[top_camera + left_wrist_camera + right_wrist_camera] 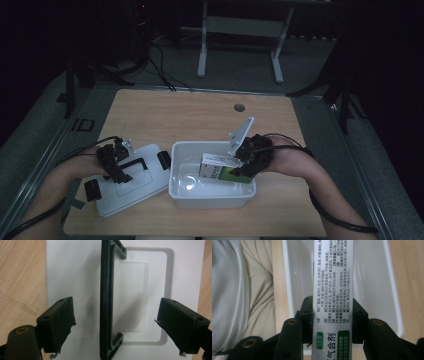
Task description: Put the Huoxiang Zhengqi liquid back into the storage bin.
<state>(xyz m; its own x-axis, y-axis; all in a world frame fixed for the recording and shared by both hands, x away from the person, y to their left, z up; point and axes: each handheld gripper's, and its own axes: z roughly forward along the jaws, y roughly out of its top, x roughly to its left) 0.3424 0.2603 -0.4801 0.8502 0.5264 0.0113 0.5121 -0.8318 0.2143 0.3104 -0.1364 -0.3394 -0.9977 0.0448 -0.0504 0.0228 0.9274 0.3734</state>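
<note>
A white plastic bin (175, 185) stands on the wooden table, its white lid (145, 187) lying flat to its left. My right gripper (239, 164) is shut on a white and green carton (218, 169) with printed text and holds it over the inside of the bin; in the right gripper view the carton (333, 277) runs up between the two pads, with the bin (374, 290) below it. My left gripper (120, 167) hovers open over the lid, its jaws standing wide on either side of the lid's black handle (107, 302), not touching it.
The table's front edge lies just below the bin and lid. Black latches (163, 160) sit at the lid's ends. A round cable hole (239, 107) marks the far side of the table. A person's light clothing (239, 297) lies beside the bin in the right gripper view.
</note>
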